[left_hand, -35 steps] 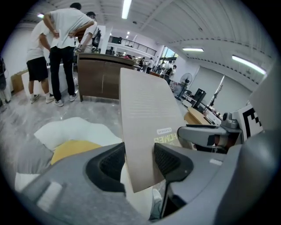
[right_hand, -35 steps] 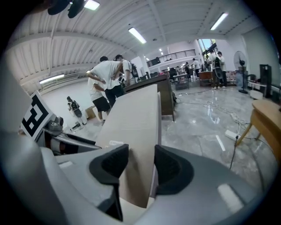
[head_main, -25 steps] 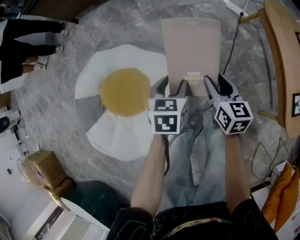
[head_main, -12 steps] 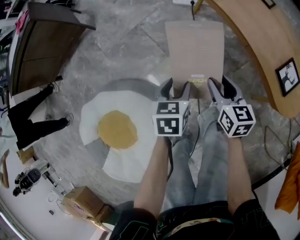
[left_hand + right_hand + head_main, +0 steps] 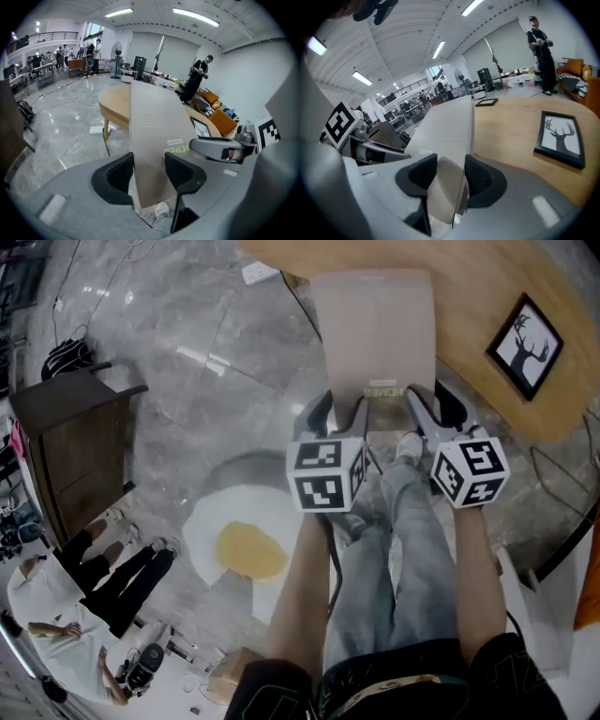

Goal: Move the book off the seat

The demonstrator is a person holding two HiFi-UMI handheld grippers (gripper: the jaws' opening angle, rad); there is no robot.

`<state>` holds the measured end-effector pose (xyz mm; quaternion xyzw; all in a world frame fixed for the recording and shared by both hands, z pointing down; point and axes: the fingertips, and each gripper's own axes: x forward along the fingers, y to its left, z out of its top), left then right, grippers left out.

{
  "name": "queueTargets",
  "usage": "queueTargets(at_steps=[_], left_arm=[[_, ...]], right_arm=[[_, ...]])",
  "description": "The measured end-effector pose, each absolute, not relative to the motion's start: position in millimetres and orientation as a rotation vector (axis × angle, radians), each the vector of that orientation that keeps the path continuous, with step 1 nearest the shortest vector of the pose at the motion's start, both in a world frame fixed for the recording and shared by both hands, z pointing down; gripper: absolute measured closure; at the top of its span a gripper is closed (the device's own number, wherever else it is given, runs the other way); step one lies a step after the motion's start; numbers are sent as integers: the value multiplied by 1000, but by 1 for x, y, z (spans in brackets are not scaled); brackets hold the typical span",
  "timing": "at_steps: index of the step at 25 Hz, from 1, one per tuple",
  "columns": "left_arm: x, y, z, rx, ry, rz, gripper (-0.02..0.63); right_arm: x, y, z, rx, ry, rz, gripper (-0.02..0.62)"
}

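Where the book is: the book (image 5: pixel 375 329) hangs in the air ahead of the person, its far end over the rim of the wooden table (image 5: pixel 487 296), near the framed deer picture (image 5: pixel 525 345); whether it touches the tabletop cannot be told.
Left gripper: the left gripper (image 5: pixel 337 412) is clamped on the left part of the book's near edge; in its own view the cover runs up between both pads.
Right gripper: the right gripper (image 5: pixel 433 407) is clamped on the right part of the same edge; its own view shows the book edge-on between the pads.
Seat: probably the fried-egg cushion (image 5: pixel 246 549) on the grey floor (image 5: pixel 187 362), down beside the person's legs (image 5: pixel 394 549) and well apart from the book.
Done: as I judge it, the lift is complete, since the book is off the cushion and carried by 2 grips.
Left to do: 1 step, laying the book down, most likely on the table, then opening both sets of jaws.
Risk: the hold is on 1 edge only, so the far end could sag or swing on the way down.
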<state>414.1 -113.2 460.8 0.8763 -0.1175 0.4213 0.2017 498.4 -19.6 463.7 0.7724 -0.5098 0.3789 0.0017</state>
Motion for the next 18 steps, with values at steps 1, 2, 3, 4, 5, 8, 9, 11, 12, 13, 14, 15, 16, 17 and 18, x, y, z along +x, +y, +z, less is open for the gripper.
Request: queueTargets(at_steps=[1,2,3,4,5,8,9,11,12,13,14,15,16,17,18], left_arm=[[425,-111,462,2454,-304,1188,390],[435,-108,462,2462,-284,1196,390],[446,-105,463,2469,-267,1202,390],[455,-102,464,2475,-249,1208,390],[464,-99,465,2481,-229,1214,390],[487,-93,468,2496,-153,1238,388],[494,-91,468,2500,-127,1245,388],[509,-86,469,2508,-73,1260,385],[516,-83,470,2509,-43,1272,385],[523,-82,471,2510,-12,1286,384],[531,-82,473,2510,17,1299,385],[541,-85,475,2512,43,1307,385],[552,-87,478,2515,66,1313,384],[564,-90,482,2521,89,1317,385],[577,-92,486,2528,115,1323,385]], right_arm=[[507,-15,465,2445,-1579,1201,413],[516,-11,467,2464,-1562,1210,413],[525,-7,468,2480,-1548,1218,413],[533,-3,469,2495,-1536,1224,413],[541,2,470,2510,-1521,1229,413],[557,13,472,2562,-1460,1252,413],[561,16,473,2579,-1436,1264,414],[572,24,475,2616,-1384,1295,413],[576,29,476,2635,-1353,1315,413],[580,32,478,2653,-1323,1332,413],[585,33,479,2669,-1295,1342,413],[593,32,481,2682,-1273,1344,413],[602,30,483,2694,-1253,1343,414],[612,29,487,2707,-1235,1342,413],[622,27,491,2723,-1215,1345,414]])
